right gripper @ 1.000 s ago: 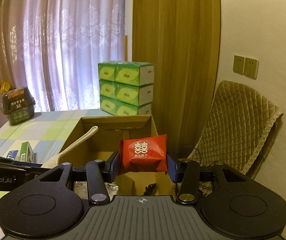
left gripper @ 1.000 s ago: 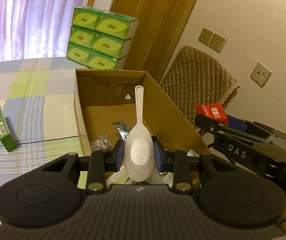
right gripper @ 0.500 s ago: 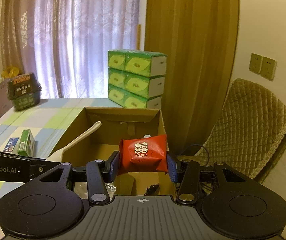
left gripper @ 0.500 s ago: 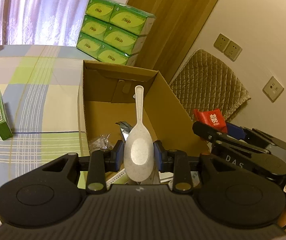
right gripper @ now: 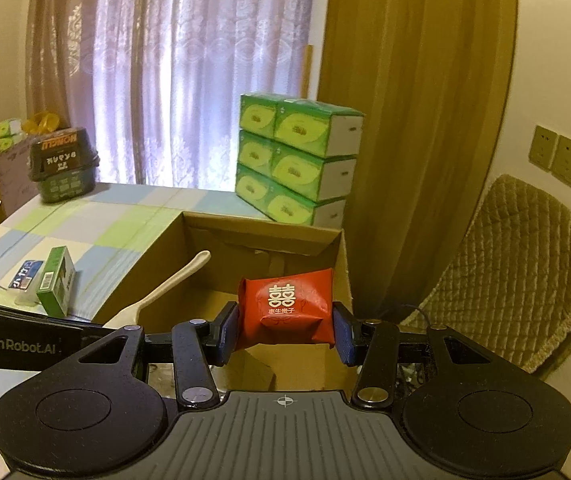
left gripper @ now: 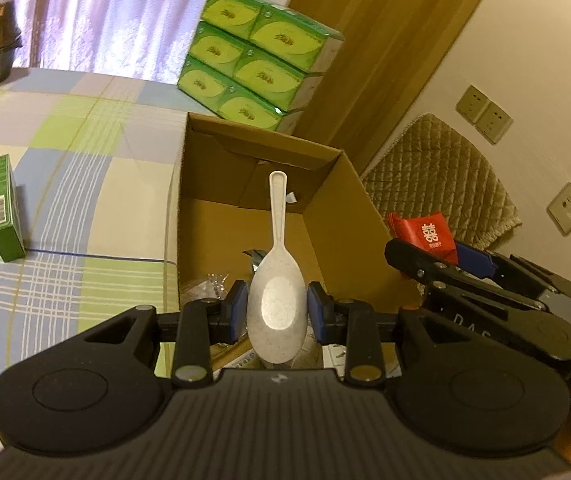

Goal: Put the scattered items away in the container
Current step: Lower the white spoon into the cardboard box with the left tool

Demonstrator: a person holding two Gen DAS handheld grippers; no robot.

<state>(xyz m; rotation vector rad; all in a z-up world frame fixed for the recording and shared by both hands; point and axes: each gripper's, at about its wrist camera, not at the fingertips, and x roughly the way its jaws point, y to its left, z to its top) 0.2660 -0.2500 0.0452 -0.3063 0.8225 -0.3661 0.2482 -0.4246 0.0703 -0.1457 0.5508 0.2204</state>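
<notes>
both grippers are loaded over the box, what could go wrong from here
1. The left gripper pinches the spoon only by its bowl, handle pointing forward; it could pivot or slip out.
2. The right gripper holds the red packet near the cardboard box right wall; released there, it might land outside.
3. The grippers sit close together and could bump.

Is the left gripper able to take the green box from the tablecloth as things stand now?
Probably not: the left gripper is shut on the white spoon. Otherwise nothing blocks the green box, which stands in the open.
</notes>
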